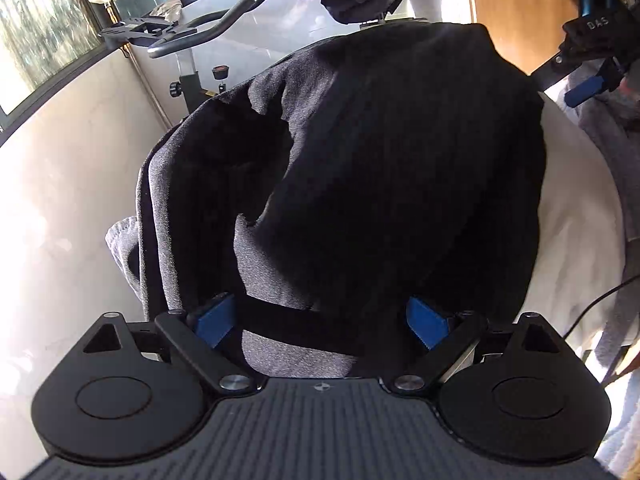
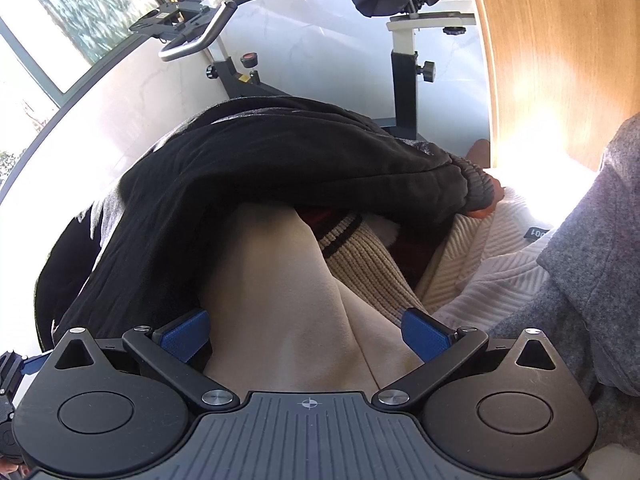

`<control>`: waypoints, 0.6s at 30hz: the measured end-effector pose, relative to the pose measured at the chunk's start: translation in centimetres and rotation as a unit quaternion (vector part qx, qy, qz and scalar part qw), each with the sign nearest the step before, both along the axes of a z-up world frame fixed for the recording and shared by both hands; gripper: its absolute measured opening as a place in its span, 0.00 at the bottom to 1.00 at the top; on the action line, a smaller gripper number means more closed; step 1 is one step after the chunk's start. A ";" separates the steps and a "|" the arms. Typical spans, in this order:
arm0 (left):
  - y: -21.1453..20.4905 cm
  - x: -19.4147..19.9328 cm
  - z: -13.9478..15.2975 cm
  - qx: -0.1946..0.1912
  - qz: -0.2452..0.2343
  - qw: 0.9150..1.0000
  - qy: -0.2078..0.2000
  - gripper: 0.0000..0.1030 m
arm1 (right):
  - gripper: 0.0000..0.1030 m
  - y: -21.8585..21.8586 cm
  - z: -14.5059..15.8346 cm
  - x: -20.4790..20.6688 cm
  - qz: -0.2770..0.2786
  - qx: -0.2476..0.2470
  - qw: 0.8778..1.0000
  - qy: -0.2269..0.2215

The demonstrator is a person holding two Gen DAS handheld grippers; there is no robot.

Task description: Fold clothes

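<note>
Black left tongs [image 1: 320,320] and right tongs [image 2: 306,334], blue pads, silver screws

both wrist views close above clothes, sharing black garment [image 1: 400,160], exercise bike [image 2: 404,64]

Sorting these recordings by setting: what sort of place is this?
Most likely a room in a home. An exercise bike stands by a large window, and a pile of clothes, including a black garment and a ribbed white sweater, lies in front.

Two grippers [image 1: 320,320] [image 2: 306,334], one black garment [image 1: 400,160], one exercise bike [image 2: 404,60], several other garments in a pile [image 2: 480,260].
</note>
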State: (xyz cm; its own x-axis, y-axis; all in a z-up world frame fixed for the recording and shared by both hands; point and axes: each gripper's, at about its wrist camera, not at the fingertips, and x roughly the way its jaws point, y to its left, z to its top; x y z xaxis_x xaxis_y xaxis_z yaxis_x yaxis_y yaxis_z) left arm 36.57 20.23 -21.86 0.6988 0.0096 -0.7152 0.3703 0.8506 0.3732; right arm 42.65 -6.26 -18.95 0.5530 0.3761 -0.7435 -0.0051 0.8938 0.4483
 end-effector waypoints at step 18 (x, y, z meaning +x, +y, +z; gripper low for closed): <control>0.3 6.7 2.3 -0.072 0.010 0.995 -0.065 0.71 | 0.99 6.9 2.0 -2.2 0.124 -0.066 0.988 -0.066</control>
